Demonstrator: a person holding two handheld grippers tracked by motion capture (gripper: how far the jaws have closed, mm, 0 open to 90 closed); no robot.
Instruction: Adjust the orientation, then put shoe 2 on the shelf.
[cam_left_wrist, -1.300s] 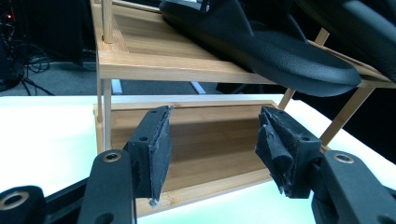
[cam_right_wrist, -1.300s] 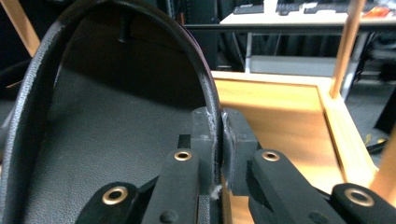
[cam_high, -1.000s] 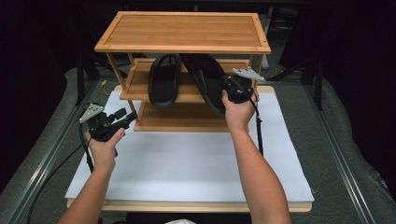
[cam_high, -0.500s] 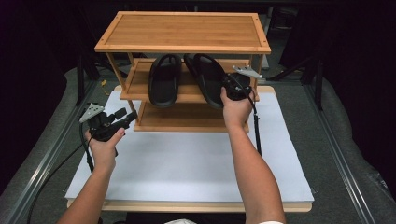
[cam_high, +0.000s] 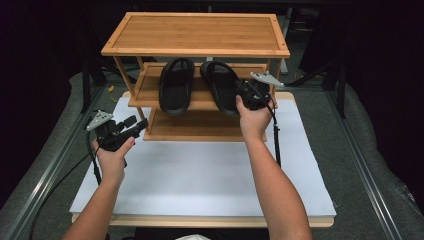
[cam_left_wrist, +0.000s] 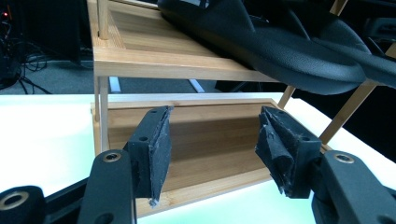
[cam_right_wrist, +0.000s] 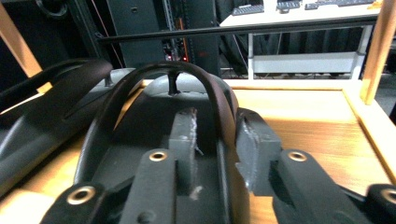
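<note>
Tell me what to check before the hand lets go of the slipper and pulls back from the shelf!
1. Right slipper lies flat on the middle shelf: ok.
2. Right tool has let go: cannot tell. Its jaws have just been opening, but the slipper's edge sits between them and close to the pads.
3. Slipper strap is free of the tool: not ok, it arches right over the jaws.
4. Left slipper is out of the way: ok, it lies beside the right one on the same shelf.
5. Left tool is empty and open: ok, it waits in front of the bottom shelf.
</note>
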